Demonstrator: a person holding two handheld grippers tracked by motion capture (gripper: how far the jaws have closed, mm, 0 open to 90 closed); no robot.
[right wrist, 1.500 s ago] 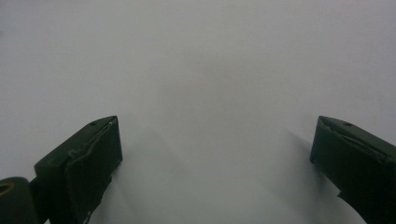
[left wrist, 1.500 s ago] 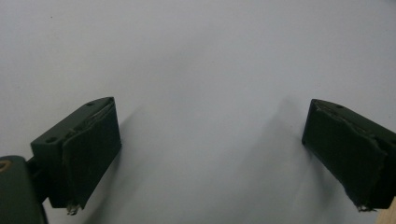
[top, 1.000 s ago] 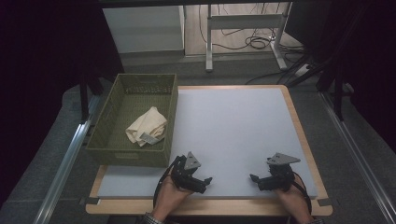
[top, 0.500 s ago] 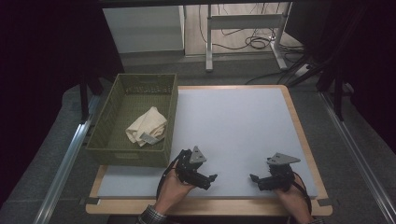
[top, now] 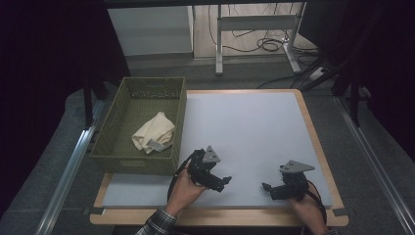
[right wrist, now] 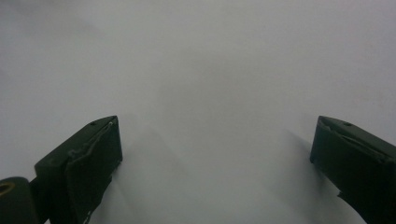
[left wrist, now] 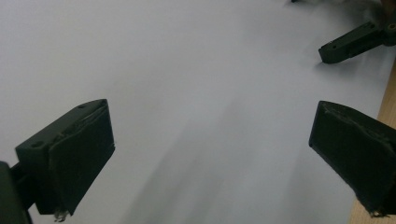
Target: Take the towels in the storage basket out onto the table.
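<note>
Dim room, dark curtains hanging either side, grey carpet floor point(top: 58, 161) running under a wood-edged desk point(top: 313, 127) that is carrying a smooth matte white mat point(top: 244, 127). At left an olive woven-plastic rectangular basket point(top: 110, 122) is sitting on the desk's left edge, holding a crumpled cream cloth point(top: 154, 132) near its middle. Left gripper point(top: 221, 182) is hovering just right of the basket, jaws spread and gripping nothing; right gripper point(top: 268, 188) is sitting near the front right, jaws spread too.
</note>
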